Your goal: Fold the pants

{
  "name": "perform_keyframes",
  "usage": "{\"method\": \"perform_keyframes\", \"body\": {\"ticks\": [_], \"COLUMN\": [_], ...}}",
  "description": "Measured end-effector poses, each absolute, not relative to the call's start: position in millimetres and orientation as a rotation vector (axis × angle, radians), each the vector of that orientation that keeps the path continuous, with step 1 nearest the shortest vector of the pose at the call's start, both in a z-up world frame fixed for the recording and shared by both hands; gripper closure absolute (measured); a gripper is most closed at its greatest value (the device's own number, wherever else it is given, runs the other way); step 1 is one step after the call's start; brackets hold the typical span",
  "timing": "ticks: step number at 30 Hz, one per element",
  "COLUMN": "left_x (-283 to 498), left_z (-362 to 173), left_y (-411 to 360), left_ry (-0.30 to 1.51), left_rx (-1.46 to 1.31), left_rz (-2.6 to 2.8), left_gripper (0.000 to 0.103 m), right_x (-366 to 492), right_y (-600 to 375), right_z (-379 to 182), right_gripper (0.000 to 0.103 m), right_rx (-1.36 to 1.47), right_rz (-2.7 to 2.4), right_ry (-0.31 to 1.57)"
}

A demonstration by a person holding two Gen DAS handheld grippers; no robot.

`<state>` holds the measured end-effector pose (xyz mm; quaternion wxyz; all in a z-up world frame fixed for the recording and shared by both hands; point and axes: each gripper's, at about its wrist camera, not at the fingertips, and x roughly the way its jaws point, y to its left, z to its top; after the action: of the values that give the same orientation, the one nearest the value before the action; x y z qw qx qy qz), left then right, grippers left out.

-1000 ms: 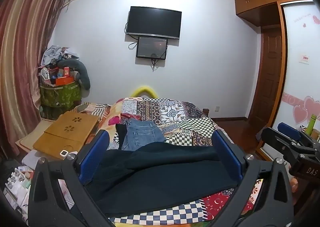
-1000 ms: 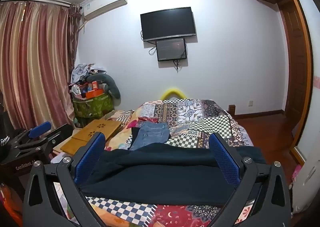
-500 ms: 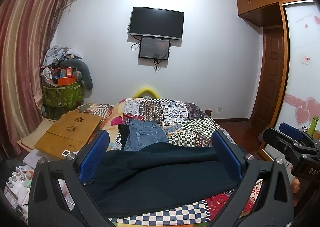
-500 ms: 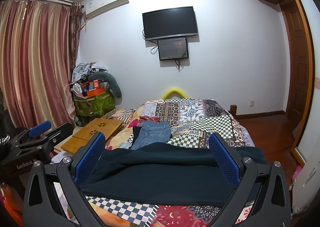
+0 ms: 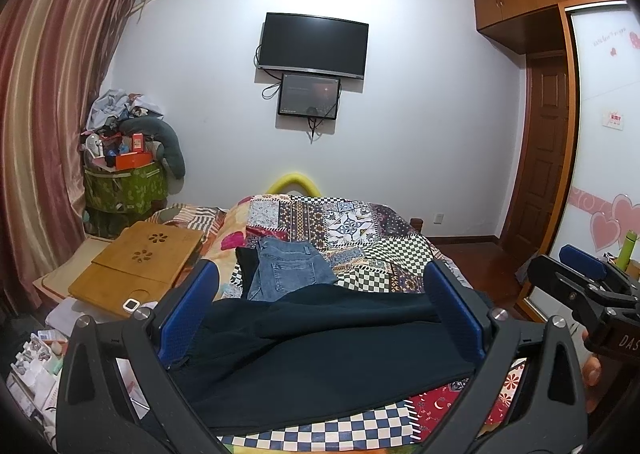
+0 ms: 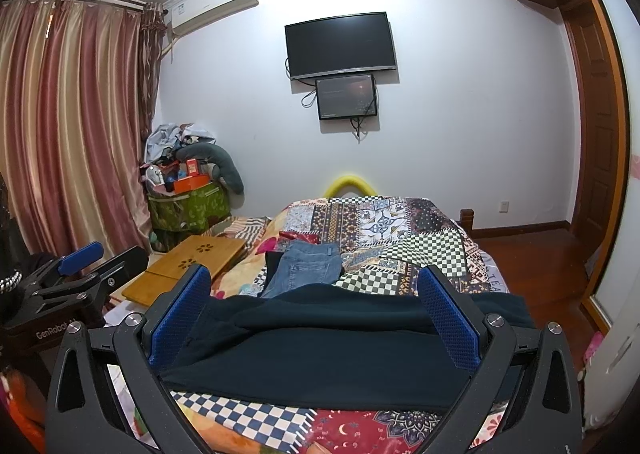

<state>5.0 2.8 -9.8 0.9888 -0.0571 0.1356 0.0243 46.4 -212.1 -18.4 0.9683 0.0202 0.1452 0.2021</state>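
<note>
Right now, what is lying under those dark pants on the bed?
The patchwork quilt shows around the dark pants. Blue jeans lie just behind. Anything directly beneath stays covered.

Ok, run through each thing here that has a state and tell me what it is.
Left gripper: open, empty.
Right gripper: open, empty.
Dark navy pants: lying flat across bed, partly folded.
Blue denim jeans: folded.
Big black wall television: off.
Brown wooden door: shut.

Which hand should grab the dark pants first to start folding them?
Probably the left. The dark pants lie rumpled on the left gripper side, with a loose flap there. On the right gripper side they already look smooth. Both grippers are open above them, so it's close.
</note>
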Motion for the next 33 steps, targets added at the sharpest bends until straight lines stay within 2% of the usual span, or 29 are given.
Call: {"method": "perform_keyframes", "body": {"ticks": [33], "left_x": [5.6], "left_z": [-6.9], "left_y": [3.4], "left_ry": [0.273], "left_rx": [-0.115], "left_rz": [0.056], "left_gripper": [0.0], "right_x": [48.7], "right_y": [-220.9], "right_z": [-18.7], "right_gripper": [0.0], "right_rx": [0.043], "right_rz": [0.407], "right_ry": [0.289]}}
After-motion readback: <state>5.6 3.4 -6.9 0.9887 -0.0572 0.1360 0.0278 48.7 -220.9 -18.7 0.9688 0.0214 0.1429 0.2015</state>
